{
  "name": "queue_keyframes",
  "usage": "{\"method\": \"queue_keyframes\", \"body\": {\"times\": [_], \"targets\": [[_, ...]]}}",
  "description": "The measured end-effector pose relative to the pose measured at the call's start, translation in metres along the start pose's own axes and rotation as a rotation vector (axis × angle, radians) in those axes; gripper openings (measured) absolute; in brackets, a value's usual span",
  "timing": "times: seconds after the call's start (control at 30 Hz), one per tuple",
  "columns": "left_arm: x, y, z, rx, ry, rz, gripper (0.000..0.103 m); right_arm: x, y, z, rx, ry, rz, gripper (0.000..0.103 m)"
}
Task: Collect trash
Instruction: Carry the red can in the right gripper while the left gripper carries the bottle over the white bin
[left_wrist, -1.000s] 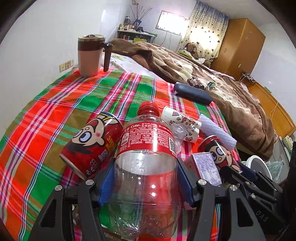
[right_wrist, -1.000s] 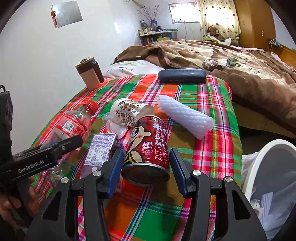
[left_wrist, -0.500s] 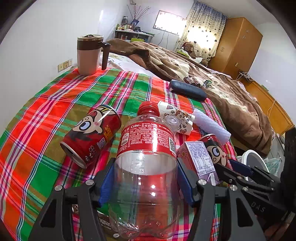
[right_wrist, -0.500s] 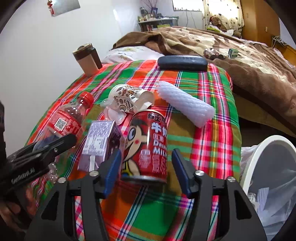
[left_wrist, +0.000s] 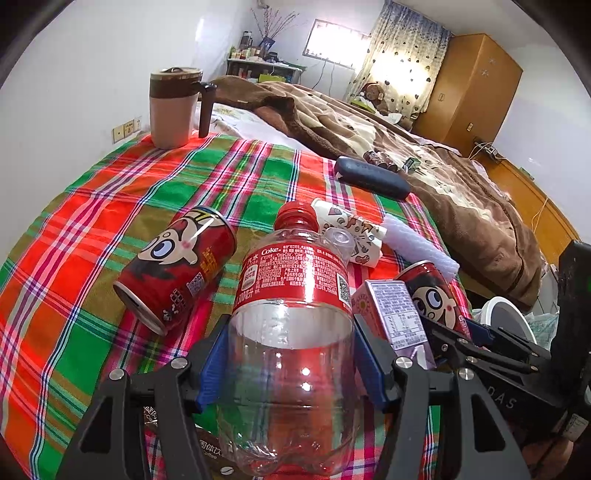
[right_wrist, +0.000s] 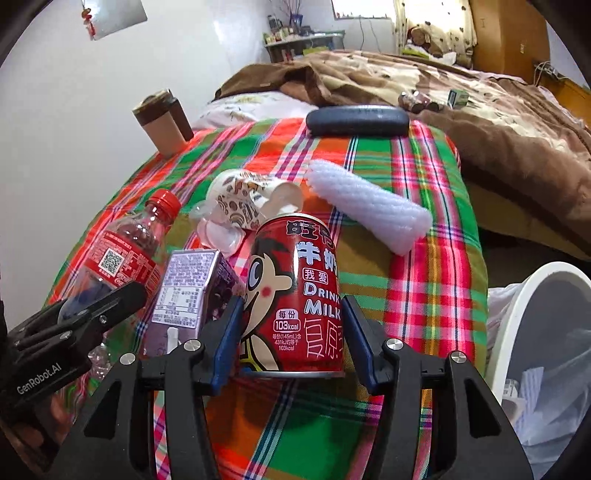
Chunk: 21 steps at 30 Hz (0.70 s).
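Two tongs over litter on a plaid bedspread (left_wrist: 92, 236).

Hidden parts: the base of the Coke bottle (left_wrist: 291, 332) runs out of the frame's lower edge, and the left tongs (left_wrist: 291, 363) cover its flanks; the trash bin (right_wrist: 532, 317) is cut by the right edge, its contents unclear. The left tongs pinch the clear, empty, red-capped bottle, which lies on the spread with cap pointing away. The right tongs (right_wrist: 291, 343) bracket an upright red milk can (right_wrist: 297, 295); whether their blue pads touch it cannot be told. A purple carton (right_wrist: 188, 295) sits just beside the can, and a second red can (left_wrist: 177, 266) lies tilted left of the bottle.
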<state>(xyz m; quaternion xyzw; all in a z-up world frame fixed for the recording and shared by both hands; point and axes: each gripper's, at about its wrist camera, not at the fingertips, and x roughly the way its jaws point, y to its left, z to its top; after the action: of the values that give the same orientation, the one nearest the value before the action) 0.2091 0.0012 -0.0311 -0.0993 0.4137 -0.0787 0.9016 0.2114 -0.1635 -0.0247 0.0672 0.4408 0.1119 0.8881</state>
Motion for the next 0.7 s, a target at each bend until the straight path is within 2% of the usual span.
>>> {"method": "queue_keyframes", "body": {"times": [0.4,0.7], "targets": [[-0.027,-0.016,-0.007,0.05,-0.049,0.005,0.062,-0.026,-0.009,-0.005,0.049,-0.076,0.015,0.054],[-0.05,-0.043,-0.012,0.096,-0.084,-0.039,0.062,-0.053,-0.022,-0.015,0.09,-0.133,0.024,0.054]]}}
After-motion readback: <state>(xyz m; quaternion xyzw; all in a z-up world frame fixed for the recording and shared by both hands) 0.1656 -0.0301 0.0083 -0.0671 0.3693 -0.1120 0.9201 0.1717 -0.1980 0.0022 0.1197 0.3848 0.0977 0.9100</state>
